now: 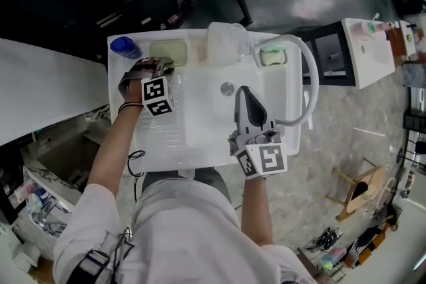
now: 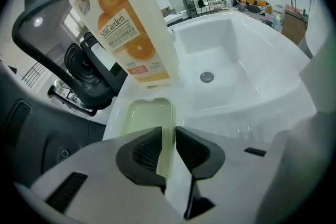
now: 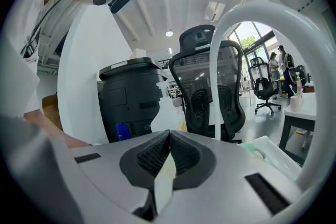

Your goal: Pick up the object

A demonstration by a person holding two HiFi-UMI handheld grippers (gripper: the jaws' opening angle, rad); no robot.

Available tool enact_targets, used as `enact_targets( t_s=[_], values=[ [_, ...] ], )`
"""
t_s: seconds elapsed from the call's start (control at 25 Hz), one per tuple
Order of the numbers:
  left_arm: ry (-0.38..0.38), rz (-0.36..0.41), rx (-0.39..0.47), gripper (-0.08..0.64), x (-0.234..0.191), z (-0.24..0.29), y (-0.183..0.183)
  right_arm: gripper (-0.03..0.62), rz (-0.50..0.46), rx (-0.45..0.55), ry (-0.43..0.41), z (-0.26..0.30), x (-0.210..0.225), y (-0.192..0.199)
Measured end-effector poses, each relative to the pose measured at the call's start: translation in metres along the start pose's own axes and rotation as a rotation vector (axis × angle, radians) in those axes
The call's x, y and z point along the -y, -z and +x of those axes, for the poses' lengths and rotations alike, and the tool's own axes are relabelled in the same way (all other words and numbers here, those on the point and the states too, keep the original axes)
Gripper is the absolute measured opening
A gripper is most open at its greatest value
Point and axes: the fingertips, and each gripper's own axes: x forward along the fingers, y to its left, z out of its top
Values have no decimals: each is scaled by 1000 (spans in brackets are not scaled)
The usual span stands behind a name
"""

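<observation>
A clear bottle [image 1: 228, 43] with an orange-fruit label [image 2: 126, 23] stands on the back ledge of the white sink [image 1: 200, 143]. Left of it lies a pale yellow tray [image 1: 168, 52], which shows just beyond my jaws in the left gripper view [image 2: 149, 115]. My left gripper [image 1: 154, 64] hovers over the sink's left rim near that tray; its jaws [image 2: 168, 147] stand a narrow gap apart with nothing between them. My right gripper [image 1: 243, 93] is over the basin, pointing toward the back, and it is shut [image 3: 169, 136] and empty.
A blue-capped container [image 1: 125, 46] sits at the ledge's far left and a green soap dish [image 1: 272, 56] at its right. The white arched faucet [image 1: 307, 83] curves over the basin's right side. The drain [image 2: 207, 77] lies mid-basin. An office chair [image 3: 207, 86] stands behind.
</observation>
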Motion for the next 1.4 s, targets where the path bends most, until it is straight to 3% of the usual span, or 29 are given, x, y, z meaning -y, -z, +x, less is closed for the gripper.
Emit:
enact_targets(
  t_s=[0.32,0.84,1.04,1.4],
  values=[
    [-17,-14,38,60,-1,-11,-10,6,-15,-11,-3,-1,-4,1],
    [-74,-232,185,58,-9,-75,-44,6,-38,14,-36,-25,-22,-10],
    [-129,-335,262,58,-10,-115,-61,6,-33,36,-46,-42,-27,-19],
    [-241,-423,339,58,3,-184,-76,6,-47,96,-88,-74,-43,-36]
  ],
)
